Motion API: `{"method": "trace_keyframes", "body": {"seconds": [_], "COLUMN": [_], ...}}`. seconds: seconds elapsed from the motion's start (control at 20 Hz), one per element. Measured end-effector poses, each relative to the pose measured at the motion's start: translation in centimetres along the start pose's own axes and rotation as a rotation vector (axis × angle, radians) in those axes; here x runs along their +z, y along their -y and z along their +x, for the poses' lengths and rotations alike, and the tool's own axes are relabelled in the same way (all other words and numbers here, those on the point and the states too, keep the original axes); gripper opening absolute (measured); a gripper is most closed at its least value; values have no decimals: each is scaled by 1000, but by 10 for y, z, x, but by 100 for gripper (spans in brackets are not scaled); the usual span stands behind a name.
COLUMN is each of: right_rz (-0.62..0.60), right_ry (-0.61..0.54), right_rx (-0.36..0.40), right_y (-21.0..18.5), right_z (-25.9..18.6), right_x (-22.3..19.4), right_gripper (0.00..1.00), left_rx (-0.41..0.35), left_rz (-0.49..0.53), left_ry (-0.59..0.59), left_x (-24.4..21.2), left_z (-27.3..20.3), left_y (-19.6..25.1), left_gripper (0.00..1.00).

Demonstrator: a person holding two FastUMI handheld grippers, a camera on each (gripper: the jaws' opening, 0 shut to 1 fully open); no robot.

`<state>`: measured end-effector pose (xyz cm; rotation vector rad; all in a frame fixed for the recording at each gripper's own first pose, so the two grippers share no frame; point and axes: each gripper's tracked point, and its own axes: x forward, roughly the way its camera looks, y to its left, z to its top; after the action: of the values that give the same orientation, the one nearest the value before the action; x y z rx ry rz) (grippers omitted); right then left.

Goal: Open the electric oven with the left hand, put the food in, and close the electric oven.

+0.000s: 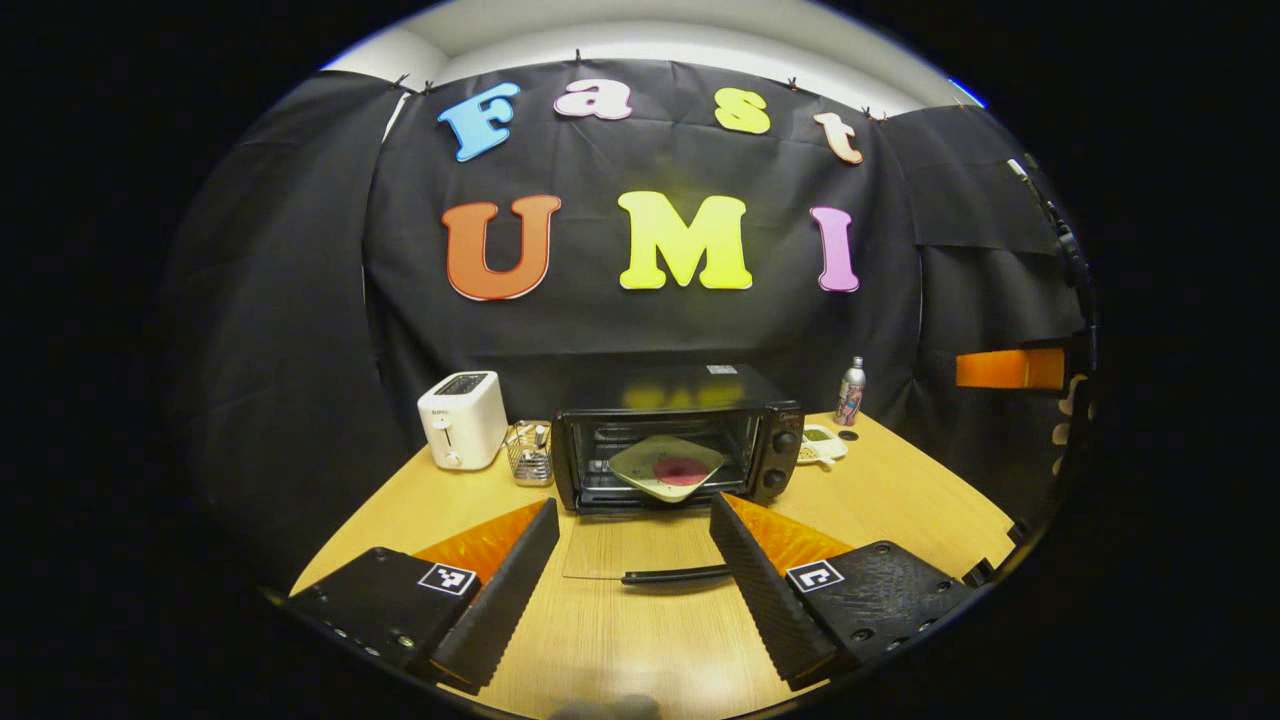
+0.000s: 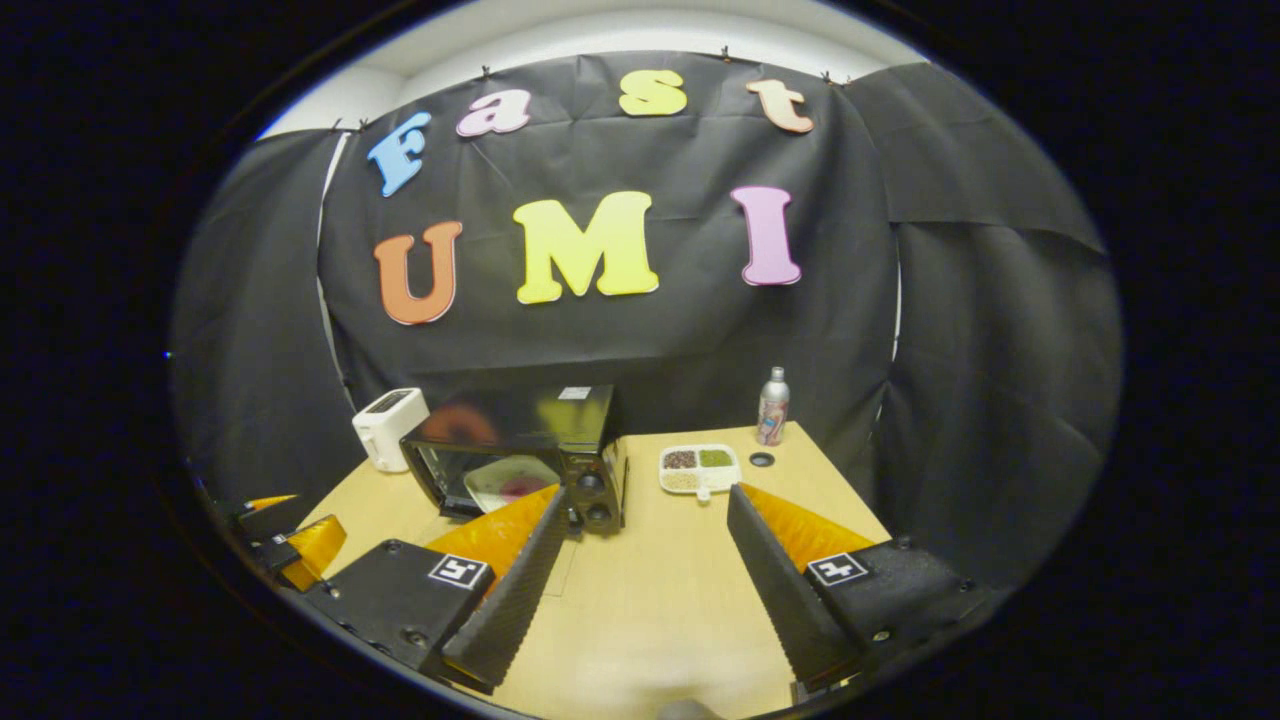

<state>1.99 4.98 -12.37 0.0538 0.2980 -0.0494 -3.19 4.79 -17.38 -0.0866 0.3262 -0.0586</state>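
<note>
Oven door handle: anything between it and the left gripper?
Nothing visible. In the left gripper view the oven door lies folded down on the table, its handle between the open left gripper fingers. The plate of food already sits inside the electric oven.

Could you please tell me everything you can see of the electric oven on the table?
The oven is a small black countertop box with a glossy top, standing upright on the wooden table between the white toaster and a sectioned tray. Its glass door is folded down flat, its black handle towards the left gripper. Two knobs sit on its right panel. Inside rests a tilted pale plate with something red on it.
</note>
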Motion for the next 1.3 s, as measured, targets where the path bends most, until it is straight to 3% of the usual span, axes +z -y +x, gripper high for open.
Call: {"method": "trace_keyframes", "body": {"seconds": [0.05, 0.1, 0.15, 0.2, 0.3, 0.35, 0.55, 0.6, 0.65, 0.9, 1.05, 1.3], "right_rz": [-9, -18, -24, -19, -12, -4, -9, -11, -17, -26, -17, -28], "right_ry": [7, 12, 3, 5, -13, -24, -43, -52, -58, -68, -90, -94], "right_rx": [-9, -14, -19, -19, -30, -31, -46, -49, -52, -83, -107, -124], "right_y": [8, 14, 18, 22, 30, 33, 44, 46, 49, 63, 73, 81], "right_z": [-3, -5, -8, -9, -8, -9, -10, -10, -11, -17, -18, -21], "right_x": [2, 3, 2, 2, -3, -5, -9, -11, -11, -5, -9, -8], "right_gripper": [100, 96, 100, 96, 100, 96, 100, 96, 100, 96, 100, 96], "left_rx": [6, 11, 19, 16, 8, 5, -5, -9, -15, -37, -45, -33], "left_rz": [-5, -1, 6, 10, 8, 2, -3, 0, 7, 20, 37, 36], "left_ry": [-8, -18, -36, -52, -94, -119, -199, -222, -239, -339, -360, -373], "left_x": [-5, -11, -19, -26, -46, -57, -98, -109, -120, -171, -186, -193], "left_z": [2, 6, 9, 13, 22, 24, 36, 40, 45, 65, 80, 102], "left_y": [2, 3, 5, 9, 18, 20, 30, 33, 35, 53, 61, 61], "left_gripper": [97, 97, 97, 97, 97, 97, 97, 97, 97, 97, 97, 97]}}
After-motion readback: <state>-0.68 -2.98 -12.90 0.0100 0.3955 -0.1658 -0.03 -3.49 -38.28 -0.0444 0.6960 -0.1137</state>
